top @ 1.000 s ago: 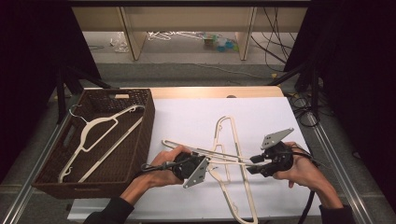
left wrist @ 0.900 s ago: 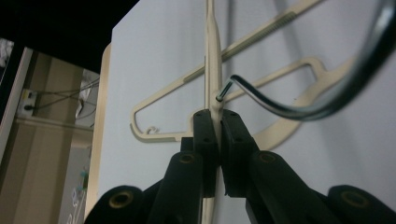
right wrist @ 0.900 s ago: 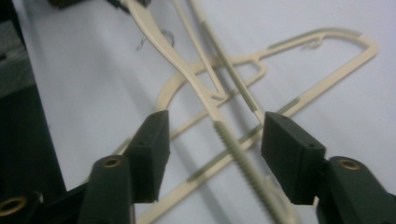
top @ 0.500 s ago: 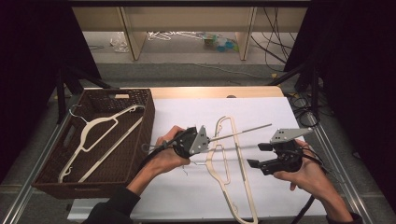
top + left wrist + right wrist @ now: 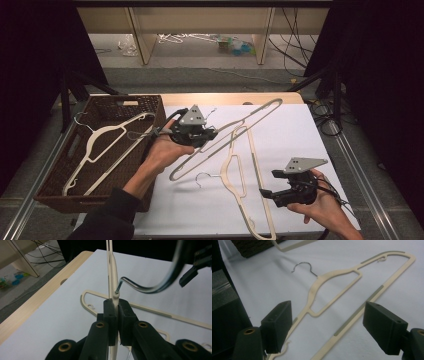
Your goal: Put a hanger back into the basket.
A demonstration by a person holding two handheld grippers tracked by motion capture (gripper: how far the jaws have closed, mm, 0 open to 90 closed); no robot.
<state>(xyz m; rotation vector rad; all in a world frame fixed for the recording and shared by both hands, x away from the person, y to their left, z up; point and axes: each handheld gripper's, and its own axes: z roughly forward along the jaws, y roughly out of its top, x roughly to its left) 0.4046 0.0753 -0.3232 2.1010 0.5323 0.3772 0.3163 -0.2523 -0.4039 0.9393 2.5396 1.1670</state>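
Observation:
My left gripper [image 5: 213, 134] is shut on a cream hanger [image 5: 252, 115] and holds it tilted in the air above the white sheet, to the right of the basket. In the left gripper view the pads [image 5: 110, 312] pinch the hanger's neck [image 5: 113, 277] just below its metal hook [image 5: 150, 288]. A second cream hanger [image 5: 235, 170] lies flat on the sheet. My right gripper [image 5: 266, 193] hovers low at the near right. Its jaws have just been opening and stand wide [image 5: 329, 320] with nothing between them, the flat hanger [image 5: 332, 277] beyond.
A dark wicker basket [image 5: 55, 175] stands at the left with another cream hanger [image 5: 107, 137] inside. The white sheet [image 5: 300, 135] covers the wooden table [image 5: 225, 98]. Cables and shelving lie on the floor beyond the table.
The right gripper let go of the hanger, opened and drew back to the near right. The left gripper raised the hanger off the sheet and carried it up and away.

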